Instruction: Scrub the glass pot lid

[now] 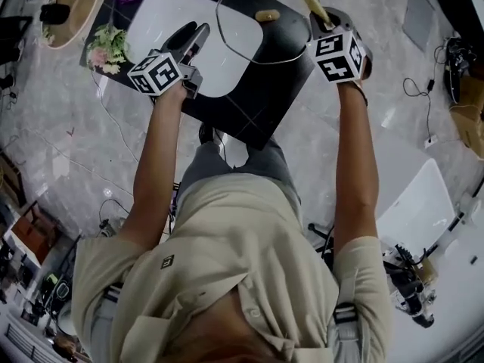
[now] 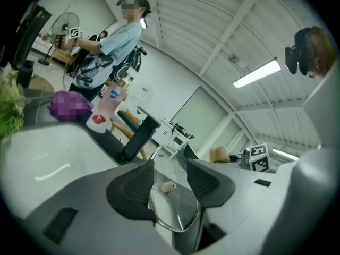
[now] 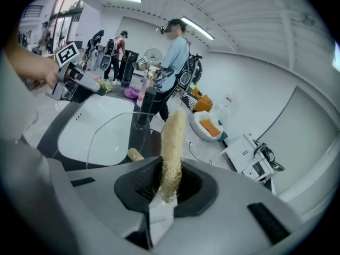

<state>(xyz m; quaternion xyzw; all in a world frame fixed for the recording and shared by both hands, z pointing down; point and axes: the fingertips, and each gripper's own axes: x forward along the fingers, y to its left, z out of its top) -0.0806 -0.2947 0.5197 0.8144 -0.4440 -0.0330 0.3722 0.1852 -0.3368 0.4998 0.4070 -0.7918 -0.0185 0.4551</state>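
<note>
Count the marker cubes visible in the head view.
2. One cube on the left gripper, by the white basin; the other cube on the right gripper, by the glass lid.

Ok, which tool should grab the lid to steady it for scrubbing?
Left, I'd say: the left tool is open and empty with the lid just ahead of its jaws, while the right tool is shut on the scrubber.
</note>
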